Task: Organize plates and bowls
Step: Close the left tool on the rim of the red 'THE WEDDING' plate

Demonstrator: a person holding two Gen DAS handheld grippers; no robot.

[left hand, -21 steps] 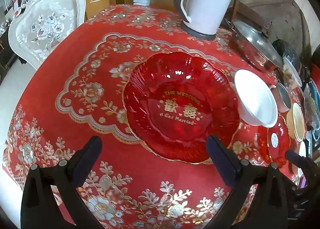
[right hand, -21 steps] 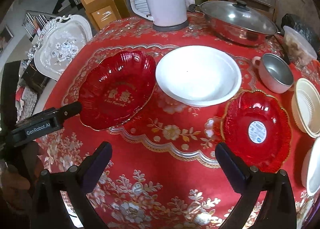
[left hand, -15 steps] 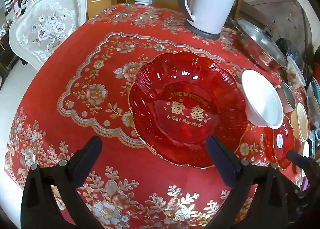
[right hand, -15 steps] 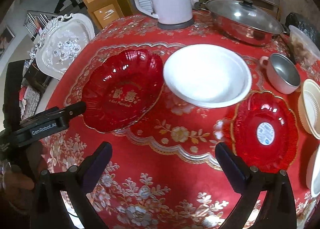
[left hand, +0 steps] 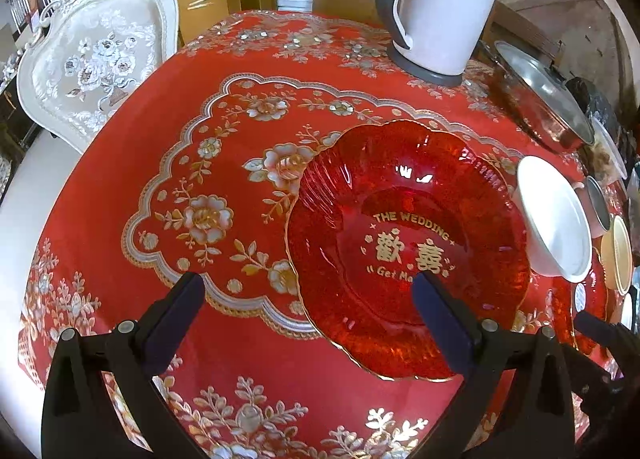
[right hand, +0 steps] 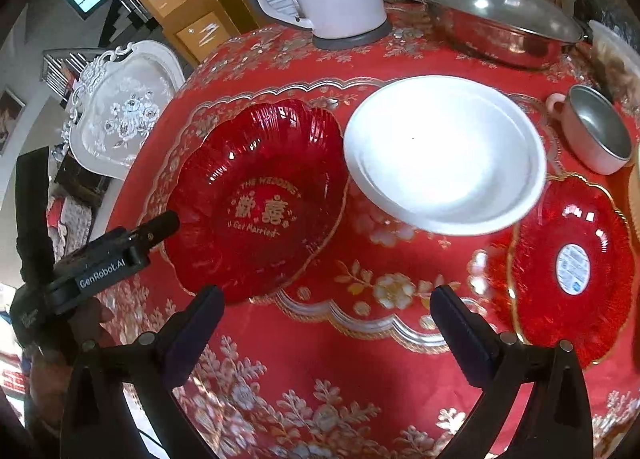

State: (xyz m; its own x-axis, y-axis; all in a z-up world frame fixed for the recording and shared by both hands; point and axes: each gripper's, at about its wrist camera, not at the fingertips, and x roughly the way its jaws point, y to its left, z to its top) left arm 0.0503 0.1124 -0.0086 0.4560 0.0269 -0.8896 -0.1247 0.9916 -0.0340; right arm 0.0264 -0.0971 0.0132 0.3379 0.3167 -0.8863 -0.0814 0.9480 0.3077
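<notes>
- Nothing is stacked yet — your left gripper (left hand: 304, 299) and right gripper (right hand: 326, 309) both gape wide, holding nothing.
- The scalloped red glass wedding bowl (left hand: 404, 247) sits at the left gripper's 1 o'clock, beside the round white ceramic bowl (right hand: 444, 153).
- The smaller red stickered plate (right hand: 572, 271) and the dishes at 3 o'clock are cut off — their count is unclear.

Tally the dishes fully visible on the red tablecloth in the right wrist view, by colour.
Red: 2, the wedding dish and the stickered dish
White: 1, the white bowl
Metal: 1, the metal cup
Total: 4
</notes>
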